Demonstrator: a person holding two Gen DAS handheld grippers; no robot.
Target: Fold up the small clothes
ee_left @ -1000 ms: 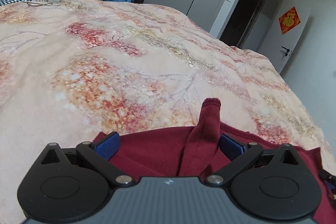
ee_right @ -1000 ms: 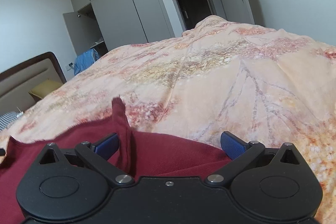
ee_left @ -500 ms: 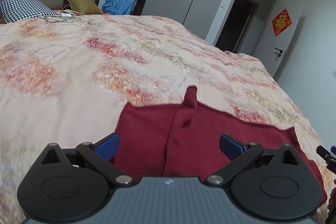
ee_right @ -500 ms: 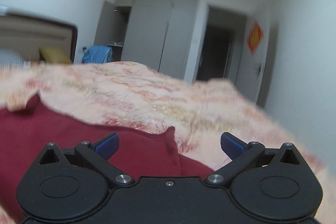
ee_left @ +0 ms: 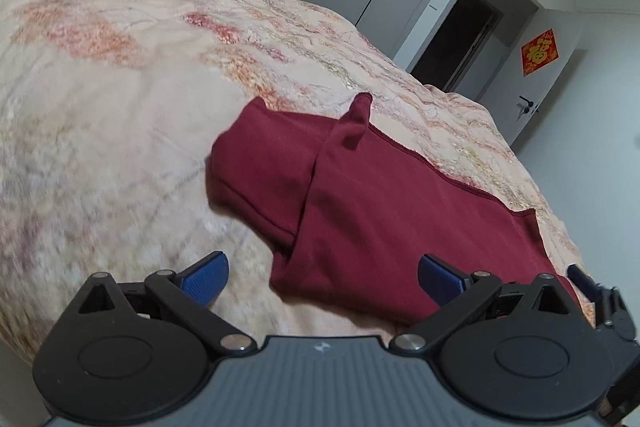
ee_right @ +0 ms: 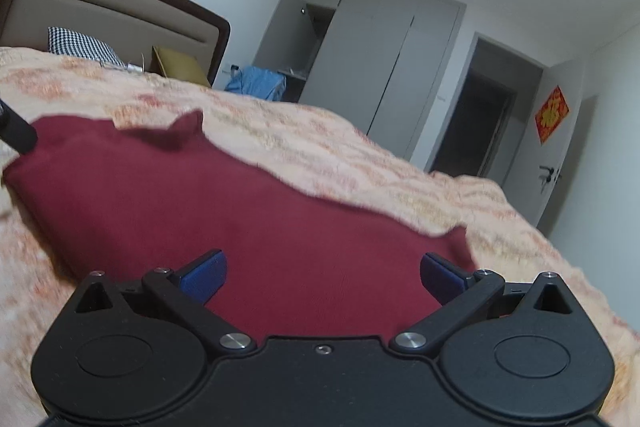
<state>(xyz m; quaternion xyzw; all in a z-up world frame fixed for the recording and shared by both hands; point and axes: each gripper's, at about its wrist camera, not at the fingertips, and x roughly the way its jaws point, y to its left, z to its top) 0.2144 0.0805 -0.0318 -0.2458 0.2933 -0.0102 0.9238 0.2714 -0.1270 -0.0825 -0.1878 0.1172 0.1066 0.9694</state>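
the bed (ee_left: 100, 131) carries one quilt and one dark red garment (ee_left: 372, 211), which lies flat near the bed's close edge, a folded layer over its left part and a small peak of cloth standing up at the far hem. a second ago both claws sat low on the garment with raised cloth between the fingers; now both are lifted back and the cloth lies below them. this indicates a fold was just laid down and released; further folds probably remain. two claws are present. the left claw (ee_left: 322, 277) is spread wide and grips nothing. the right claw (ee_right: 323, 275) is equally wide and empty, above the garment's right half. at the headboard: two pillows, one checked, one olive.
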